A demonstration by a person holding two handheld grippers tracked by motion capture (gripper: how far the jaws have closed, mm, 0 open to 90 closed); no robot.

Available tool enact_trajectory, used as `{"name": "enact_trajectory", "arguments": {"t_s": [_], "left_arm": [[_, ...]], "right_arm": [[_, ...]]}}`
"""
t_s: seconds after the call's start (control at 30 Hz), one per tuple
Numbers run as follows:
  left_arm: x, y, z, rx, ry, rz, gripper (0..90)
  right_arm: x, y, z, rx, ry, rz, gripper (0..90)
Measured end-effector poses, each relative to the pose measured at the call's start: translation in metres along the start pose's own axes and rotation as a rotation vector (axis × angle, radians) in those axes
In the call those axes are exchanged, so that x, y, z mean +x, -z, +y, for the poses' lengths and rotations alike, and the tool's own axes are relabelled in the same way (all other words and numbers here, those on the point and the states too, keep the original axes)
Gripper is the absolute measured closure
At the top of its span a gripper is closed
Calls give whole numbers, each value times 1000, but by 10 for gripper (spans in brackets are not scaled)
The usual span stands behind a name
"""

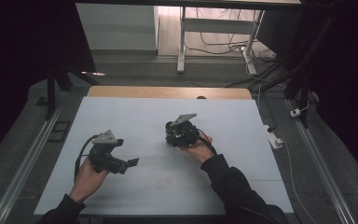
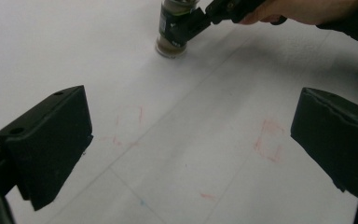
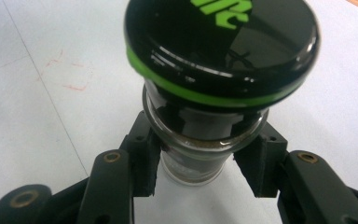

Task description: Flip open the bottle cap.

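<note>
item: left gripper [image 1: 129, 163], near edge of worktop [image 1: 121, 116], jaws spread wide on nothing, likely held in reserve. item: right gripper [image 1: 175, 135], mid-worktop, jaws pinching a small glass jar [image 3: 191, 163] below its black green-ringed lid [image 3: 221, 44]; jar upright, base on the white surface, apparently steadied for handling. surface: white sheet, faint red marks [image 2: 268, 142]. room beyond: dim; desk legs [image 1: 182, 42], floor cables.
</note>
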State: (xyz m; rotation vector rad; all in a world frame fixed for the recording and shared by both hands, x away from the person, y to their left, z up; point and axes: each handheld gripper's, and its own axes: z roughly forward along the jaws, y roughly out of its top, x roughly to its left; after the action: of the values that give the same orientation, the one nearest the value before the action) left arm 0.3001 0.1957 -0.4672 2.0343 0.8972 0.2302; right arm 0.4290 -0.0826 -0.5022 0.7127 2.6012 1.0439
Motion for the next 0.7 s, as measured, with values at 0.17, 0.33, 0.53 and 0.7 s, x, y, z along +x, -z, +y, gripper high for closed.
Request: {"name": "enact_trajectory", "arguments": {"t_s": [0.17, 0.33, 0.53, 0.7], "left_arm": [[3, -13, 11, -6, -5, -14, 1], [9, -24, 21, -6, -11, -42, 1], [13, -38, 33, -3, -19, -52, 1], [16, -49, 42, 0, -40, -61, 1]], "right_arm": [[0, 0, 0, 0, -1, 0, 527], [0, 0, 0, -2, 2, 0, 527], [0, 0, -1, -8, 7, 1, 527], [0, 0, -1, -10, 8, 2, 527]]}}
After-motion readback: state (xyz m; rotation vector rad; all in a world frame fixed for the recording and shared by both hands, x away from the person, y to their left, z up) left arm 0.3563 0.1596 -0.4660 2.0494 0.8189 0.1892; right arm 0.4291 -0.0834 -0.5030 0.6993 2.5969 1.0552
